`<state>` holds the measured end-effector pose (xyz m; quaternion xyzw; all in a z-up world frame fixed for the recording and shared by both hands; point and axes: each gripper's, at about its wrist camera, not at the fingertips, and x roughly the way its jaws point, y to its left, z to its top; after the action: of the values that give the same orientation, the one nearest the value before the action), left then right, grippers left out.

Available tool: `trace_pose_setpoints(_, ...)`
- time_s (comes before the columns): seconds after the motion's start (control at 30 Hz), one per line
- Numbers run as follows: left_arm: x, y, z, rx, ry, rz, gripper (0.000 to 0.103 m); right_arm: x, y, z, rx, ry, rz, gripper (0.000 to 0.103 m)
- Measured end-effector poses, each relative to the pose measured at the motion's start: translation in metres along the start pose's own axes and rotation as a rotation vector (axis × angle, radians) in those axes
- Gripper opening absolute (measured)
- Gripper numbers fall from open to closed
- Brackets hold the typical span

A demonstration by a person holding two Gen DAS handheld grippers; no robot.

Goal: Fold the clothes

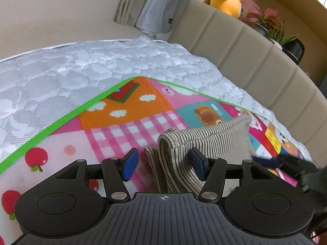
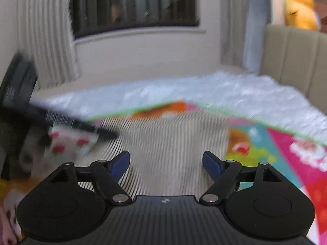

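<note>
Striped garment under both tongs, folded edge facing the left pair.

Left tongs (image 1: pixel 163 164) stand open, pads clear of the cloth; the striped garment (image 1: pixel 196 143) lies just ahead and a little toward their right finger, its rolled fold edge rising between the blue pads (image 1: pixel 129 166) and its long axis running away to the upper right across the play mat (image 1: pixel 122 126) on the bed (image 1: pixel 61 71). Right tongs (image 2: pixel 166 164) are open too, nothing pinched, hovering over the flat spread of the same cloth, which runs straight ahead of them. Judged from this, the left pair is nearer the fold edge and better placed to take it; the right pair sits over the body.
</note>
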<state>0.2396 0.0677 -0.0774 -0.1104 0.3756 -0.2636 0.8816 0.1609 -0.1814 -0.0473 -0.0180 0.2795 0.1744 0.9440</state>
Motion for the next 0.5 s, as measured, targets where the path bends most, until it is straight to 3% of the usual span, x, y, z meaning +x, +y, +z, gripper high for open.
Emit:
trace_pose_setpoints(0.07, 0.001, 0.002, -0.001, -0.005, 0.006, 0.001, 0.062, 0.006, -0.011, 0.014, 0.059, 0.010, -0.008, 0.045)
trace_pose_setpoints(0.1, 0.002, 0.002, -0.001, -0.007, 0.008, 0.001, 0.062, 0.014, -0.017, 0.018, 0.099, 0.023, -0.020, 0.044)
trace_pose_setpoints(0.2, 0.002, 0.002, 0.000, -0.006, 0.010, 0.002, 0.062, 0.040, -0.033, 0.023, 0.169, 0.080, -0.048, 0.043)
trace_pose_setpoints(0.33, 0.003, 0.003, 0.000, -0.005, 0.012, 0.007, 0.062, 0.068, -0.031, 0.014, 0.138, 0.146, -0.096, 0.045)
trace_pose_setpoints(0.5, 0.006, 0.006, -0.001, -0.015, 0.021, 0.013, 0.064, 0.062, -0.019, 0.013, 0.062, 0.151, -0.124, 0.046)
